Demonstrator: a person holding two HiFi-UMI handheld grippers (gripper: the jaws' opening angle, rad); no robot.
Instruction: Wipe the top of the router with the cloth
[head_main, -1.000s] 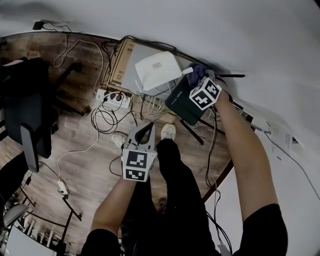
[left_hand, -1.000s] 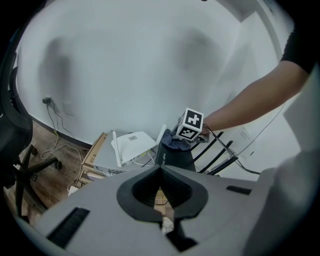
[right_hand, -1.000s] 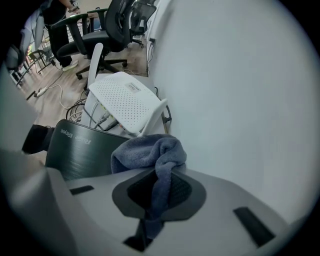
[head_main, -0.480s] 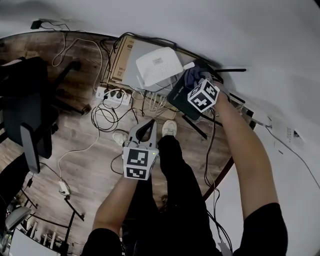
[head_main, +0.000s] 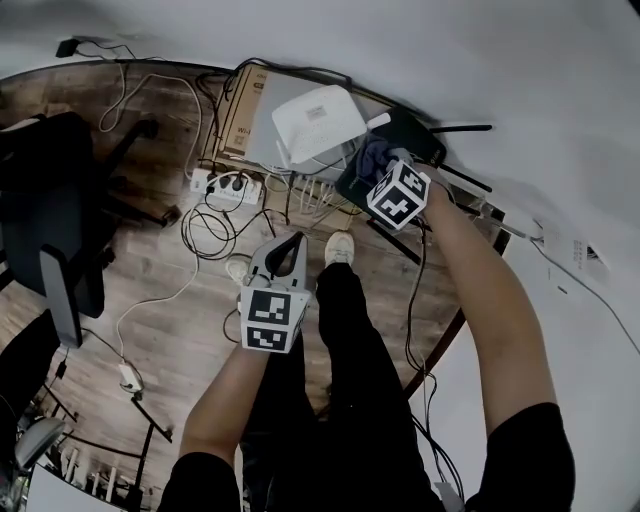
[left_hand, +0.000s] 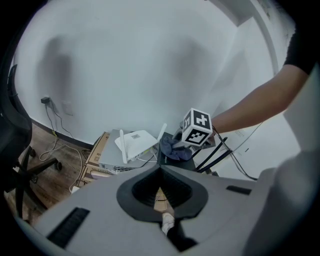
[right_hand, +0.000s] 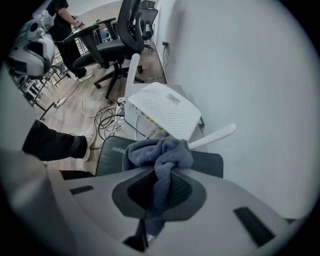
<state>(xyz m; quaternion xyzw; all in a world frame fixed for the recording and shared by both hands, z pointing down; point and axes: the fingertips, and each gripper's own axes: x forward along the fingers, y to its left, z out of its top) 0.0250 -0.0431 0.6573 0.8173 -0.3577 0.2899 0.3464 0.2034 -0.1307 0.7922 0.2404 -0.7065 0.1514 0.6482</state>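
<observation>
A dark, flat router (head_main: 412, 132) lies beside a white router (head_main: 318, 120) at the foot of the wall. My right gripper (head_main: 383, 166) is shut on a blue-grey cloth (head_main: 372, 154), whose bunched end rests on the dark router's top at its near-left part. In the right gripper view the cloth (right_hand: 159, 152) hangs from my right gripper (right_hand: 159, 172) over the dark router (right_hand: 114, 153), with the white router (right_hand: 162, 112) just beyond. My left gripper (head_main: 296, 244) hangs shut and empty over the floor. From the left gripper view (left_hand: 161, 168) the cloth (left_hand: 172, 148) shows ahead.
The white router sits on a grey box over a cardboard box (head_main: 238, 110). A power strip (head_main: 228, 187) and tangled cables (head_main: 210, 235) lie on the wood floor. An office chair (head_main: 50, 200) stands left. Black antennas (head_main: 462, 128) stick out right. My shoe (head_main: 338, 247) is below.
My right gripper has dragged the cloth to the left and nearer across the dark router's top. The left gripper has stayed roughly where it was, still shut.
</observation>
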